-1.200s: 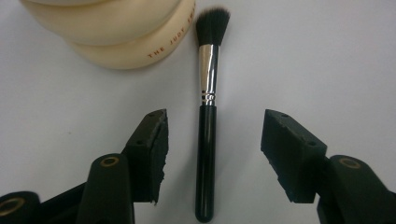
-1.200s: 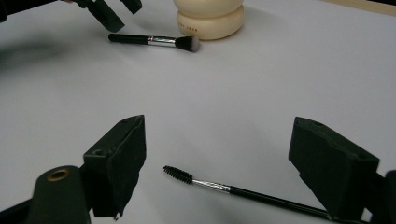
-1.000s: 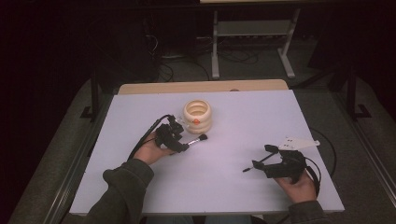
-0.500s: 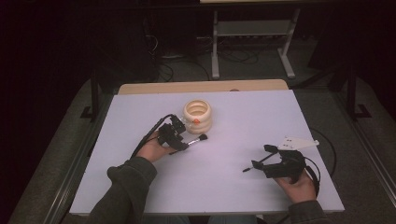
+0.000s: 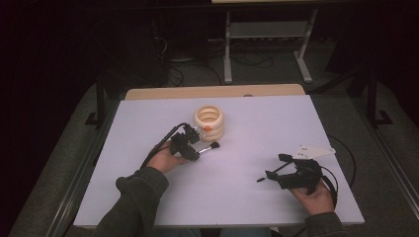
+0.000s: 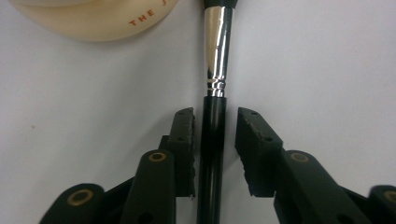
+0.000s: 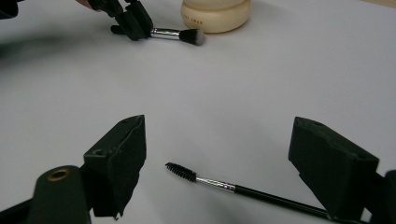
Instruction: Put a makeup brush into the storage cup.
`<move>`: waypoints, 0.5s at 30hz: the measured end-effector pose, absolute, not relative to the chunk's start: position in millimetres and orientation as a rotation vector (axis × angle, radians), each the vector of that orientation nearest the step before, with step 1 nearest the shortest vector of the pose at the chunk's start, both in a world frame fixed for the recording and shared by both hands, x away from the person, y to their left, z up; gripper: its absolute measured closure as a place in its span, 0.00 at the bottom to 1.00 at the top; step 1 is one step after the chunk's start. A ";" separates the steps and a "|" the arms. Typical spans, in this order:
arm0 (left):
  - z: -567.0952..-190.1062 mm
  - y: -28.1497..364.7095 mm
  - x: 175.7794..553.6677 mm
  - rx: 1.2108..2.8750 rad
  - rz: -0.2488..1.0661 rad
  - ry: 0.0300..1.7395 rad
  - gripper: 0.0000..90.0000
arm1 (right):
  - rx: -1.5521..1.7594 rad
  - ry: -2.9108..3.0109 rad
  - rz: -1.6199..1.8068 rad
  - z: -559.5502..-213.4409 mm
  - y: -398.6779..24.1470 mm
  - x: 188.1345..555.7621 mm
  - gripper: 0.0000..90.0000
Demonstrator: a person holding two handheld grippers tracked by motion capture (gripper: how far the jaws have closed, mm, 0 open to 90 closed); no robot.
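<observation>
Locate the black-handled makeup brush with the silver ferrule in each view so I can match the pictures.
High view: the black-handled makeup brush with the silver ferrule lies left of centre, at the left gripper.
Left gripper view: centre, its handle between the jaws, which are not quite closed on it.
Right gripper view: top, left of centre.
Shared landmark: the cream ribbed round container beside the bristles.

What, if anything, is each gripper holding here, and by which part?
Nothing is clamped. The left gripper straddles the makeup brush at its black handle, pads apart. The right gripper stands open around the spoolie wand.
</observation>
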State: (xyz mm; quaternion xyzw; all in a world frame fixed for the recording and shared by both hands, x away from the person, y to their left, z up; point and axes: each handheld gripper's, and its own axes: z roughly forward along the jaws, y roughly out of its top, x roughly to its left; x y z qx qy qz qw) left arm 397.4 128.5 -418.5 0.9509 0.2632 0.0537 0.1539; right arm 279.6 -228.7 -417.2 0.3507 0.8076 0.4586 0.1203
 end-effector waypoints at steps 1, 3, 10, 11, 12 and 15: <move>-417.8 127.3 398.1 2.741 0.145 0.754 0.77 | 1.020 2.358 1.341 -417.3 -228.6 279.9 0.20; -417.8 125.3 398.3 2.748 0.143 0.757 0.79 | 1.018 2.362 1.336 -417.6 -228.2 280.3 0.20; -417.5 125.8 400.5 2.746 0.112 0.767 0.88 | 1.014 2.367 1.338 -417.4 -227.7 279.5 0.20; -417.3 125.0 400.0 2.752 0.115 0.765 0.88 | 1.015 2.367 1.338 -417.4 -227.8 279.5 0.20; -417.1 124.6 400.0 2.757 0.119 0.761 0.88 | 1.018 2.368 1.338 -417.4 -227.9 279.2 0.20; -416.9 125.2 400.3 2.754 0.114 0.761 0.89 | 1.020 2.367 1.341 -417.4 -228.2 278.9 0.20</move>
